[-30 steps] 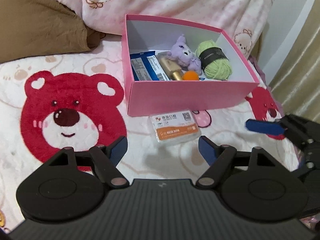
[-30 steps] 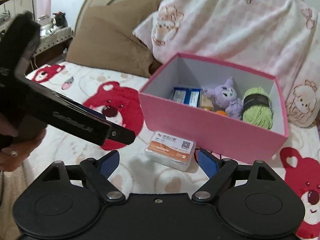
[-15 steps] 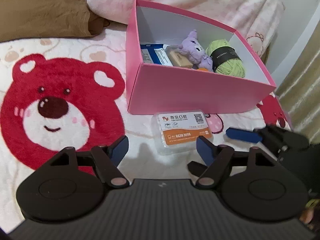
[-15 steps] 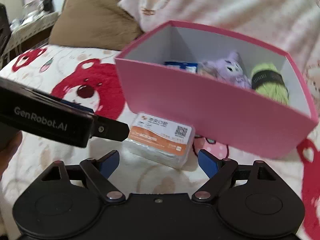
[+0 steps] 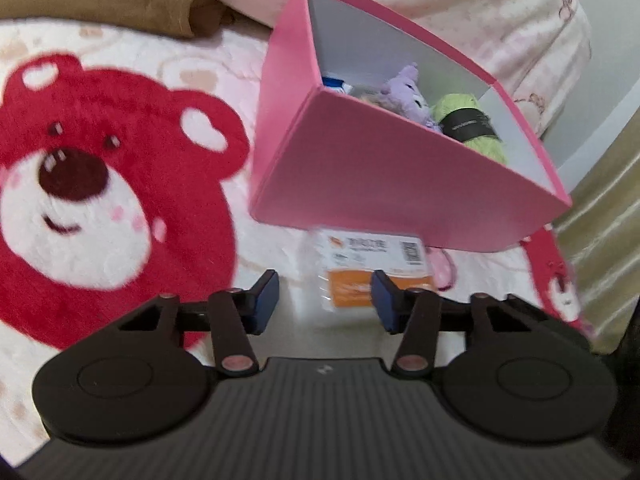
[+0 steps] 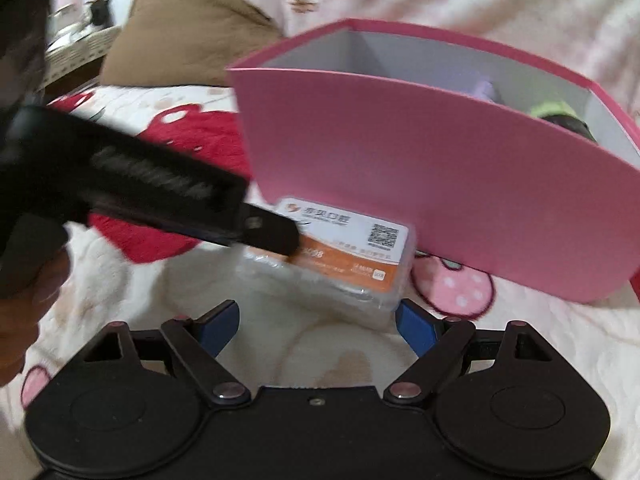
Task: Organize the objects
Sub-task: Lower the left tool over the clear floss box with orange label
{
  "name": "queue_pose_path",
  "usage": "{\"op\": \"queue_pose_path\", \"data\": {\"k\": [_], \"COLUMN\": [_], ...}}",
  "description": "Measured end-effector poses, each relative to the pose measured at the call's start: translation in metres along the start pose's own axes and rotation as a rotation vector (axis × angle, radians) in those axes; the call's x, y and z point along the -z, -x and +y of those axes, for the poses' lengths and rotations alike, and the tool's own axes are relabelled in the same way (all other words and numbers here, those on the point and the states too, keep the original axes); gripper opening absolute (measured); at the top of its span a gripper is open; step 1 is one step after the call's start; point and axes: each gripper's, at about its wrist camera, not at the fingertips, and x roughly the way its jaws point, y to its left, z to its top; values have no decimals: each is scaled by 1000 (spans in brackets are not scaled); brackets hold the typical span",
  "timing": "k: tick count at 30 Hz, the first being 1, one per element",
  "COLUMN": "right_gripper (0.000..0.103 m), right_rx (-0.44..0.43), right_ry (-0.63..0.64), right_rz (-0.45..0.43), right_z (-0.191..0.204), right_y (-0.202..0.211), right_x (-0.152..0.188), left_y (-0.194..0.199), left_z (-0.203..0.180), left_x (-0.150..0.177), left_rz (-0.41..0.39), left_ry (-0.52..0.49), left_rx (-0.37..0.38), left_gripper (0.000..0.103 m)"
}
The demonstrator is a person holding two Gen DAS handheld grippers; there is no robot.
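A clear plastic case with an orange and white label (image 5: pixel 368 268) (image 6: pixel 344 260) lies on the bear blanket just in front of the pink box (image 5: pixel 384 184) (image 6: pixel 440 184). My left gripper (image 5: pixel 325 300) is open, its right finger over the case's near edge. In the right wrist view the left gripper's finger tip (image 6: pixel 272 232) overlaps the case's left end. My right gripper (image 6: pixel 318 326) is open, just short of the case. The box holds a purple plush (image 5: pixel 408 88) and green yarn (image 5: pixel 472 128).
A red bear print (image 5: pixel 92 184) covers the blanket on the left. A brown pillow (image 6: pixel 188 40) and a pink bear-print pillow (image 5: pixel 440 12) lie behind the box. A curtain (image 5: pixel 608 208) hangs at the right.
Both grippers have moved in toward the plastic case. The left gripper's jaws have narrowed and its finger now reaches the case.
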Motion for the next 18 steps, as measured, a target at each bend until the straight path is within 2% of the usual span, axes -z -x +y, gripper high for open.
{"op": "queue_pose_path", "data": {"k": [1, 5, 10, 12, 15, 18], "right_gripper": [89, 90, 90, 90, 91, 92], "right_rx": [-4, -27, -5, -13, -40, -40], "right_ry": [11, 18, -15, -53, -126, -126], "right_rz": [-1, 36, 88, 98, 113, 113], "right_z": [3, 9, 3, -4, -15, -16], "right_y": [1, 6, 21, 23, 20, 17], "right_x": [0, 1, 6, 6, 6, 6], "left_y": [0, 1, 1, 0, 0, -1], "left_z": [1, 0, 0, -2, -4, 1], "left_x": [1, 2, 13, 19, 20, 17], "left_rz": [9, 27, 161, 187, 156, 125], "left_ry": [16, 30, 117, 136, 123, 121], "left_rx": [29, 28, 129, 145, 111, 78], "left_gripper": [47, 45, 45, 45, 45, 45]}}
